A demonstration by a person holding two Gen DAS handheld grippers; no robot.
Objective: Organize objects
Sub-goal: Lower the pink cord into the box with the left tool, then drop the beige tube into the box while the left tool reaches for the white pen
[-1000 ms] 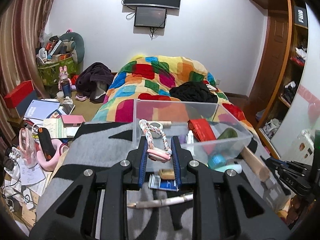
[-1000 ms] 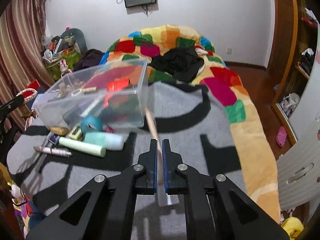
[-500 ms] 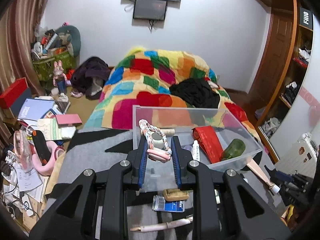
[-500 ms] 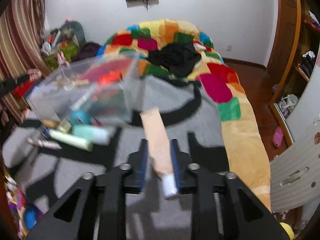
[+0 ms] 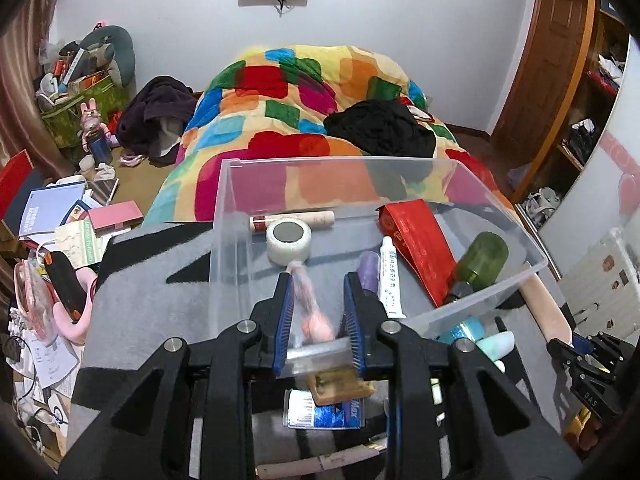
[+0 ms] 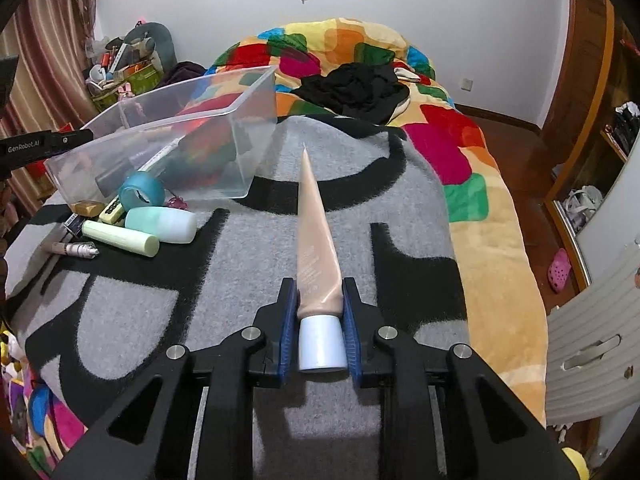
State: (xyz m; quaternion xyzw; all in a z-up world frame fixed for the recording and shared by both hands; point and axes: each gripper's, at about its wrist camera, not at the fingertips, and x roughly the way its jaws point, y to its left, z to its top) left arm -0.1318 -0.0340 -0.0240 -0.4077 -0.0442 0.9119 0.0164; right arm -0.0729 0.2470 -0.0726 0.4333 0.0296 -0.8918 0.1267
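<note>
A clear plastic bin [image 5: 224, 240] stands on the grey and black blanket [image 6: 240, 272]; it also shows in the right wrist view [image 6: 240, 152]. My left gripper [image 5: 318, 304] is open over the bin's near wall. A blurred pink and white braided rope toy [image 5: 310, 306] is between its fingers, loose and dropping into the bin. The bin holds a white tape roll [image 5: 288, 238], a red packet [image 5: 416, 244], a green bottle [image 5: 480, 260] and a white tube [image 5: 390, 276]. My right gripper [image 6: 320, 312] is shut on a beige tube with a white cap [image 6: 316, 248], to the right of the bin.
Loose items lie on the blanket by the bin: a blue tape roll [image 6: 140, 190], a mint bottle [image 6: 160, 224], a pale green tube [image 6: 120, 238], a pen [image 6: 70, 248], a blue card [image 5: 324, 410]. Clutter covers the floor on the left [image 5: 60, 220]. A colourful quilt [image 5: 304, 100] lies beyond.
My left gripper moved forward over the bin and opened, letting go of the rope toy. My right gripper turned and now holds the beige tube flat, cap toward the camera.
</note>
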